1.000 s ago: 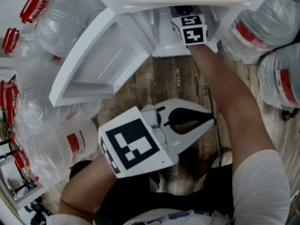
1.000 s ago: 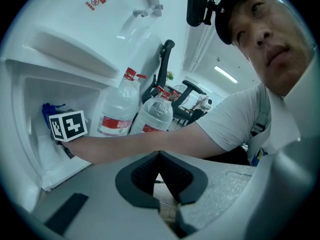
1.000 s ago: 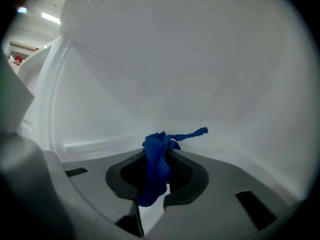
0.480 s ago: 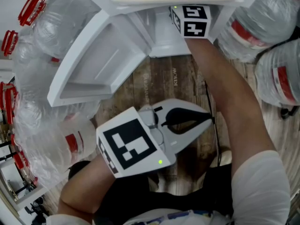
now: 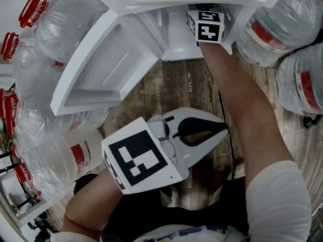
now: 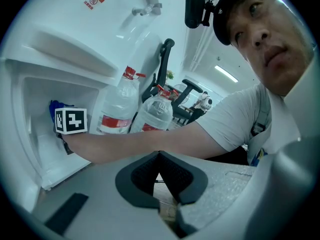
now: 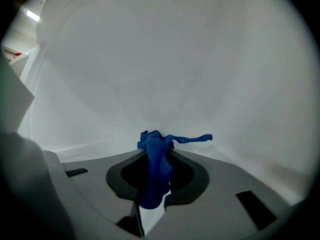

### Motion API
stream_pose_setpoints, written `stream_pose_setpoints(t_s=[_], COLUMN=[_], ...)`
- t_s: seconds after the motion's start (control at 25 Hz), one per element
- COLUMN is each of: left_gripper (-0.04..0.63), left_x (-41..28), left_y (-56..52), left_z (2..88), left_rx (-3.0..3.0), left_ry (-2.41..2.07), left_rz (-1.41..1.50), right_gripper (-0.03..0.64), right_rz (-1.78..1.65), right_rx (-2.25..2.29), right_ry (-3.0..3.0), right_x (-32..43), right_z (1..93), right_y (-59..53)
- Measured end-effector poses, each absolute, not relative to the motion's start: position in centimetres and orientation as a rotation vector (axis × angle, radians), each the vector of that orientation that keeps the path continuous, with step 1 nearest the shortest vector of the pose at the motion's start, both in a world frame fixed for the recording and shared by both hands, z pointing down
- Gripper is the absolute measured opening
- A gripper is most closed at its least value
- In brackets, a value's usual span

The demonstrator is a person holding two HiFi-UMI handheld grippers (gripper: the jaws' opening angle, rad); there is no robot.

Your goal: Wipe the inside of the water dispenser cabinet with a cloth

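Right gripper (image 7: 156, 156): marker cube shifted slightly inside cabinet (image 5: 174, 32) mouth since a second ago; wiping stroke judged under way. Jaws clenched on blue cloth (image 7: 153, 145), close to white inner wall. Left gripper (image 5: 228, 130): jaws closed, empty, outside cabinet.

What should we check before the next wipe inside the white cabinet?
1. The blue cloth is pinched in the right gripper: ok.
2. The right gripper reaches inside the cabinet: ok.
3. The cabinet door is swung open: ok.
4. The left gripper is shut, empty and held back from the cabinet: ok.
5. The blue cloth touches the cabinet's inner wall: cannot tell.
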State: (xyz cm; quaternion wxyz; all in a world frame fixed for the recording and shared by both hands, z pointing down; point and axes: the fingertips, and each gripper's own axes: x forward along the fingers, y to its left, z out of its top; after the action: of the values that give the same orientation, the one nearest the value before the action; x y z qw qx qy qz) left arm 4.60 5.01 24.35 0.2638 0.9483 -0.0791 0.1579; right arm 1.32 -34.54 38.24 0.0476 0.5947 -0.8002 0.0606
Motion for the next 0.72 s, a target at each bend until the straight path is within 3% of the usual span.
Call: stream_pose_setpoints(t_s=[0.44, 0.72], left_gripper=[-0.004, -0.003], left_x=[4.4, 4.6], left_y=[5.0, 5.1], left_z=[24.2, 24.0], left_rx=[2.560, 2.566], left_ry=[-0.217, -0.207], left_rz=[0.418, 0.413], right_gripper=[0.061, 0.061], right_rz=[0.449, 0.323], right_rx=[1.737, 1.812], right_ry=[-2.333, -2.368], right_x=[1.9, 2.0], right_z=[44.3, 40.4], right_y=[-34.4, -33.9])
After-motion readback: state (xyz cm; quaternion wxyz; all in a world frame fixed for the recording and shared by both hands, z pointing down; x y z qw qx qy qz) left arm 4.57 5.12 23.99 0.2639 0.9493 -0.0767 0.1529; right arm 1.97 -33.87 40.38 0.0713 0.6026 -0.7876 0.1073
